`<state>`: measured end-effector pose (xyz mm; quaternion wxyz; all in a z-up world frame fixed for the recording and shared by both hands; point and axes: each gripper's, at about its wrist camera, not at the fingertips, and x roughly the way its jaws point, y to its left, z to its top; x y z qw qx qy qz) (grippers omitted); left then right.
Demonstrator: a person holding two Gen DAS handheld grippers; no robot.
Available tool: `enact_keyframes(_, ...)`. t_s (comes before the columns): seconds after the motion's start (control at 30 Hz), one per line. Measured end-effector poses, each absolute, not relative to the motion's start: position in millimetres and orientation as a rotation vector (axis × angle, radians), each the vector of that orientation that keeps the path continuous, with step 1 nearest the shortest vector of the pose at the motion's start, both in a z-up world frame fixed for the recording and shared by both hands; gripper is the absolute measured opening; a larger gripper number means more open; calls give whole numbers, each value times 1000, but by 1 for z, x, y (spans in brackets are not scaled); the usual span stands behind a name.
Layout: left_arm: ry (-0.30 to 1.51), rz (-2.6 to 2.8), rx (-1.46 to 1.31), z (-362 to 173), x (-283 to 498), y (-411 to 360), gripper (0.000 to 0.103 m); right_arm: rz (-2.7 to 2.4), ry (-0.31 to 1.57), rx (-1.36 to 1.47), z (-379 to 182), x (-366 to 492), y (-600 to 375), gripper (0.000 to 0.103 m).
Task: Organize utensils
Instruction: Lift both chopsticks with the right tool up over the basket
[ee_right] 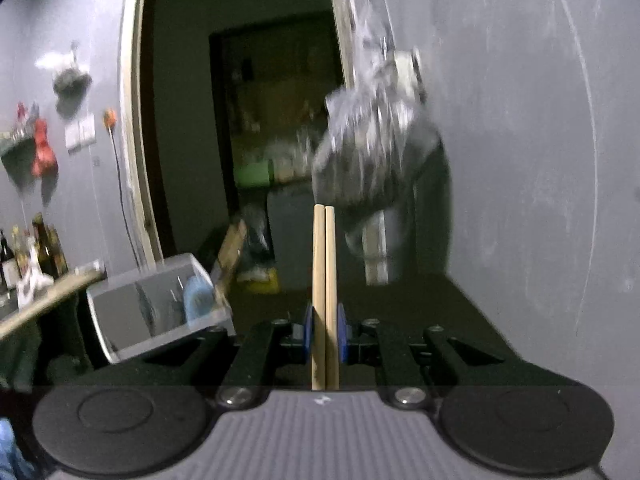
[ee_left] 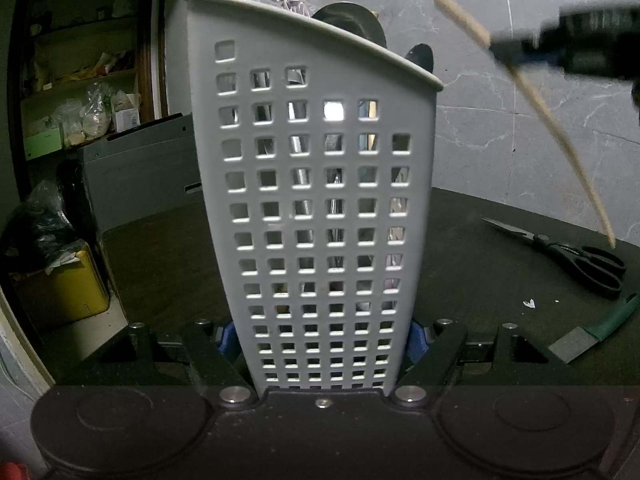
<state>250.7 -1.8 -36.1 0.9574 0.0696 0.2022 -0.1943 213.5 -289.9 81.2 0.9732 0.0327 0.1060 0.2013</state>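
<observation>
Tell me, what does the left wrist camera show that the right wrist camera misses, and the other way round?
Only the left view shows the left gripper clamped on the white perforated utensil holder, black scissors lying on the dark table, and a green-handled tool nearby. Only the right view shows the right gripper's blue pads up close and bottles at the far left. Both show the wooden chopsticks in the right gripper.

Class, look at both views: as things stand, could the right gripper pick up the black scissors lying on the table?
Probably not yet. The right gripper is shut on a pair of wooden chopsticks, so its jaws are occupied. The scissors lie in the open on the table, with nothing on them; once the chopsticks are dropped off, the way looks free.
</observation>
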Motion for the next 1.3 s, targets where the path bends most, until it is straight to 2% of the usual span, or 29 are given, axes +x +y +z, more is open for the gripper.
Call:
enact_keyframes(0.3,409,-391,142,-36,250,-2,77,558,-20,124,141,200,-262,14)
enact_keyframes(0.53,407,-391,140,-36,250,-2,77,685,-61,149,156,226,-210,15)
enact_keyframes(0.93,406,-394,137,-36,250,-1,77,718,-122,201,150,249,-169,15)
enact_keyframes(1.3,405,-395,137,-36,250,-1,77,712,-85,205,120,267,-152,15)
